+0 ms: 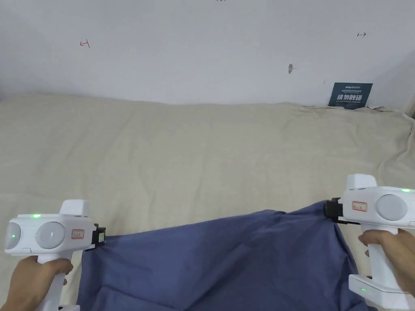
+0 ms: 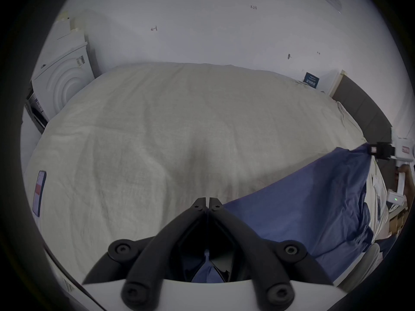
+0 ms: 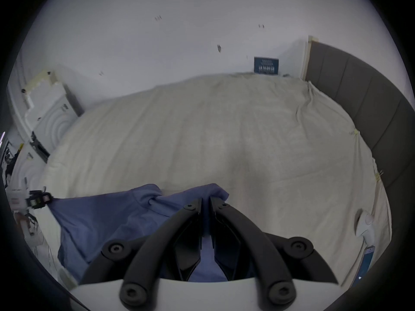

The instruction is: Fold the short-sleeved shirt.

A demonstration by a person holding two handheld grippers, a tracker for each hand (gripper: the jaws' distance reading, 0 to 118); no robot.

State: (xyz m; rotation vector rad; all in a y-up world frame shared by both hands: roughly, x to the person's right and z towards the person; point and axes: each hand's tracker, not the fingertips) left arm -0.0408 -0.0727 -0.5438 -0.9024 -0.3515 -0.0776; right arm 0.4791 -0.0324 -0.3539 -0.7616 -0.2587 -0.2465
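A blue short-sleeved shirt hangs stretched between the two grippers at the near edge of the bed. My left gripper is shut on the shirt's left corner; in the left gripper view its jaws meet with blue cloth running off to the right. My right gripper is shut on the right corner, held a little higher; in the right gripper view blue fabric bunches around the closed jaws. The shirt's lower part drops out of the head view.
A beige sheet covers the wide bed beyond the shirt. A white wall stands behind it, with a dark sign at the back right. A phone lies on the bed's left side. A dark headboard bounds the right.
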